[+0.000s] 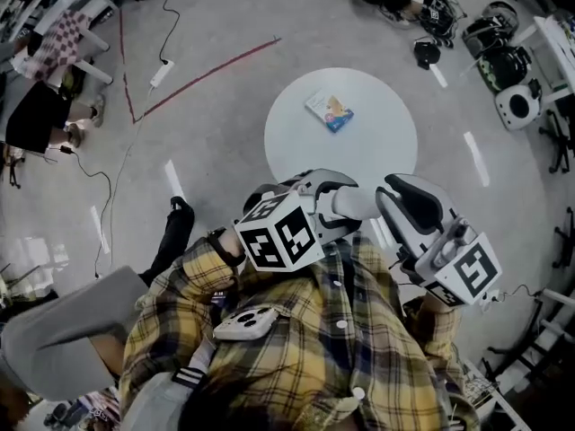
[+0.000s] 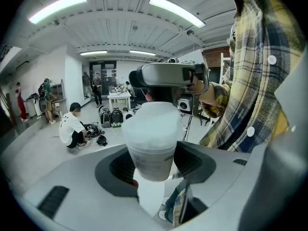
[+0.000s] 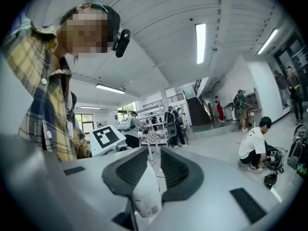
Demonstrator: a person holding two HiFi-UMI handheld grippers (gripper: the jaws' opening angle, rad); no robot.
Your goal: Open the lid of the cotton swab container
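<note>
Frosted white plastic fills my left gripper view: the cotton swab container sits clamped across its labelled body by the left gripper. That gripper is raised close to the plaid shirt and tipped somewhat downward. The container is held in the air, with the round white table below and beyond it. My right gripper meets it from the opposite side, held nearly level, so the two tools are nose to nose at chest height. The right jaws stand narrow, with the container's white end between them, touching both pads as far as I can see.
</note>
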